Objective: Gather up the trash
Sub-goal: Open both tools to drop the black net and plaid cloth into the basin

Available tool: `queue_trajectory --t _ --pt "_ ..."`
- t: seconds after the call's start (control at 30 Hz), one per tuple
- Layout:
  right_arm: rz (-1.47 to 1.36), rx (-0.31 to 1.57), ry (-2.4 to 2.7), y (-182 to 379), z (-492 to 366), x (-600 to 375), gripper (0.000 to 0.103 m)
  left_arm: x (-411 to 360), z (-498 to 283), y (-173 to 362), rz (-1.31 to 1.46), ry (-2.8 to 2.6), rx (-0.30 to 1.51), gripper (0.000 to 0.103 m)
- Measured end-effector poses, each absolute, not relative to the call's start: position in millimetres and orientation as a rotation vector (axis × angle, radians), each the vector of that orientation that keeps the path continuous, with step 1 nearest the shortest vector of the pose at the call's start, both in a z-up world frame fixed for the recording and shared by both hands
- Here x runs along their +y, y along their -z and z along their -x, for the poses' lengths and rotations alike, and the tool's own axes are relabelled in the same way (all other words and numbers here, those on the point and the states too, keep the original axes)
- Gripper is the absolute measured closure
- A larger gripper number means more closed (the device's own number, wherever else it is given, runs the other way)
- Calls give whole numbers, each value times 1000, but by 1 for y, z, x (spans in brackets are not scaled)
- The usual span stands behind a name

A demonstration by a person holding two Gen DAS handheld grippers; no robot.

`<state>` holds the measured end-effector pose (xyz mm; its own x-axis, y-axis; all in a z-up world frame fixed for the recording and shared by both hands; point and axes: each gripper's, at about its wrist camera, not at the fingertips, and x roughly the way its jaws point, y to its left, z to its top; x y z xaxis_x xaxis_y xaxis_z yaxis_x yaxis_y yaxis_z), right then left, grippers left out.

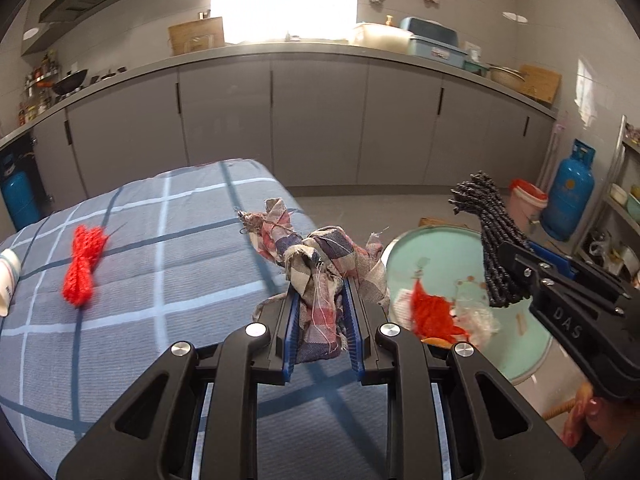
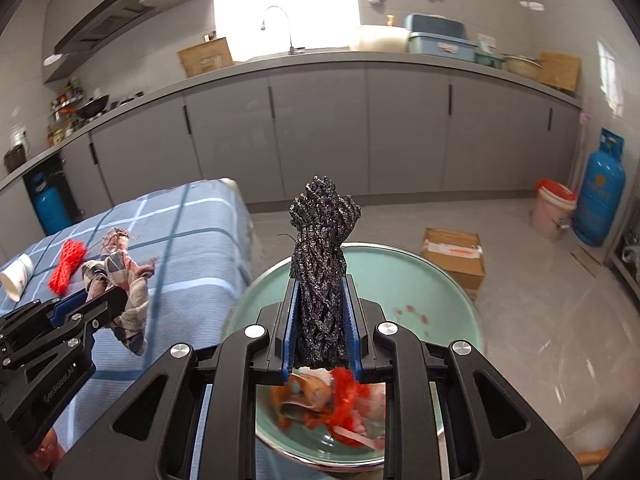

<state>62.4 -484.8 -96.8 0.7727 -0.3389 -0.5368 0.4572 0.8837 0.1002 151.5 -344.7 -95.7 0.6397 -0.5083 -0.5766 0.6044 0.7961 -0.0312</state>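
My left gripper (image 1: 322,300) is shut on a crumpled plaid cloth scrap (image 1: 320,264), held over the table's right edge; it also shows in the right wrist view (image 2: 120,276). My right gripper (image 2: 322,300) is shut on a dark grey yarn bundle (image 2: 322,248), held above the mint green basin (image 2: 440,280). The basin holds red yarn (image 2: 348,396) and other scraps. The right gripper with its bundle (image 1: 496,248) shows over the basin (image 1: 432,256) in the left view. A red yarn bundle (image 1: 82,266) lies on the blue checked tablecloth (image 1: 160,280).
A white cup (image 1: 8,280) lies at the table's left edge. A cardboard box (image 2: 454,256), a pink bucket (image 2: 554,208) and a blue gas cylinder (image 2: 600,196) stand on the floor to the right. Grey kitchen cabinets (image 2: 320,128) run along the back.
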Motion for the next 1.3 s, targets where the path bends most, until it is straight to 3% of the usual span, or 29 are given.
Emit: queue_trajectory --t 0.67,0.77,0.83,0.93,1.07,1.3 --pt "-336 574 540 135 -40 -533 80 -430 -158 127 -314 732 719 81" --pt "-354 575 536 138 -40 -536 76 -434 -159 128 -300 751 727 78" --pt "-357 587 538 140 -41 -537 71 -435 -157 127 -306 756 713 61" --pt "-376 596 544 142 -41 -539 62 -433 -154 123 -307 738 681 47" --pt "-387 572 569 140 -35 -542 52 -425 -157 119 -282 705 673 41" --pt "-393 547 590 137 -31 -545 49 -406 -166 114 -244 637 663 29"
